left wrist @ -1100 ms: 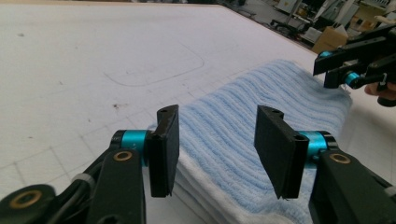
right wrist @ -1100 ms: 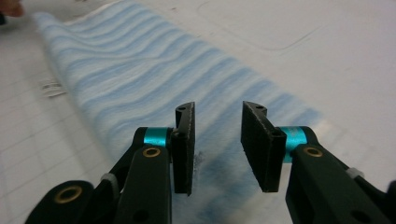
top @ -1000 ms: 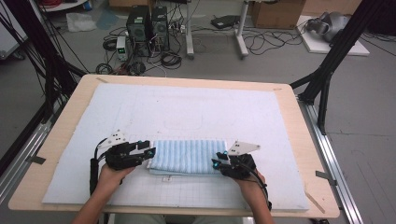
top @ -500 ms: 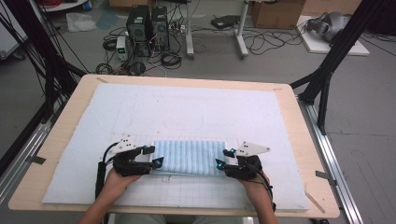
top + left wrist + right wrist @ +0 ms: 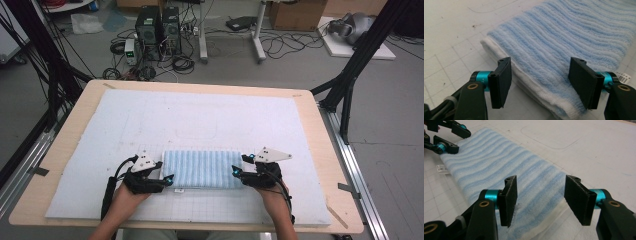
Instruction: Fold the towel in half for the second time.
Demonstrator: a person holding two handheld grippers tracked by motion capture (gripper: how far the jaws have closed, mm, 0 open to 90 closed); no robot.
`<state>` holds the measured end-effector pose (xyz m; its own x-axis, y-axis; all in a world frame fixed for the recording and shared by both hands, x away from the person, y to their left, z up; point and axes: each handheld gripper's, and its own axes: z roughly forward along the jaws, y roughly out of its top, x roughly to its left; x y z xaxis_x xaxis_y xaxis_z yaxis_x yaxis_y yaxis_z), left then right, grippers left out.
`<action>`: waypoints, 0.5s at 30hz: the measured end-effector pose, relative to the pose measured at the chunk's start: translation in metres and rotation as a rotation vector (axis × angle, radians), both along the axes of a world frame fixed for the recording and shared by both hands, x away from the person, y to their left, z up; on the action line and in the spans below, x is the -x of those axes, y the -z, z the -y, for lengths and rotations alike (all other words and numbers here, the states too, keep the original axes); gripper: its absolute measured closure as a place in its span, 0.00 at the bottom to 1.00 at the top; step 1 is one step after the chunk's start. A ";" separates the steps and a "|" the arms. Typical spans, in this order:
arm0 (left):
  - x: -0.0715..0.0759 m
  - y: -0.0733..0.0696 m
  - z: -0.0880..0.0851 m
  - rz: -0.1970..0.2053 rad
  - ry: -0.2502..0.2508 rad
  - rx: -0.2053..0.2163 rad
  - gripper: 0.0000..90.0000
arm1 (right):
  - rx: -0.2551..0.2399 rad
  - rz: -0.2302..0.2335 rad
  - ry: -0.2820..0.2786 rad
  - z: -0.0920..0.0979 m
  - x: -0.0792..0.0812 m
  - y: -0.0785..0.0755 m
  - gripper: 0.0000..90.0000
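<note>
my left tongs (image 5: pixel 165 179) have just been opening, jaws apart astride the folded blue towel's (image 5: pixel 202 168) left end on the worktop (image 5: pixel 320 130). soft, light, floppy; best pinched at corners. right tongs (image 5: pixel 239 170) likewise opening, gripping nothing.

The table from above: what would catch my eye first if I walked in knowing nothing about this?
Probably the folded blue striped towel, lying flat on the white mat near the person's edge of the table. A black two-jaw gripper sits at each short end: the left gripper and the right gripper, whose jaws have just been opening and stand apart over the towel's corners without pressing on it. Behind the table, tangled cables and computer boxes crowd the floor.
</note>
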<state>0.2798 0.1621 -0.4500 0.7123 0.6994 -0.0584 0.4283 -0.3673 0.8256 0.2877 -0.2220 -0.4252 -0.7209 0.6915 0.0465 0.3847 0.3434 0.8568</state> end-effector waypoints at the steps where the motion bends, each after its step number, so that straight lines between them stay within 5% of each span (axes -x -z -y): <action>1: -0.001 -0.001 -0.002 0.005 -0.004 0.017 0.39 | 0.000 0.000 0.005 0.000 0.000 0.000 0.47; 5: -0.011 -0.007 -0.013 0.014 0.010 0.136 0.41 | -0.003 0.008 0.015 0.000 -0.005 -0.003 0.48; 9: -0.033 -0.013 -0.016 0.020 0.039 0.222 0.57 | 0.006 0.003 0.025 -0.004 -0.015 -0.003 0.68; 13: -0.051 -0.011 -0.009 0.009 0.038 0.176 0.80 | 0.053 -0.033 0.028 -0.013 -0.029 0.001 0.72; 15: -0.057 -0.008 -0.006 -0.014 0.018 0.135 0.83 | 0.073 -0.059 0.030 -0.017 -0.036 0.005 0.72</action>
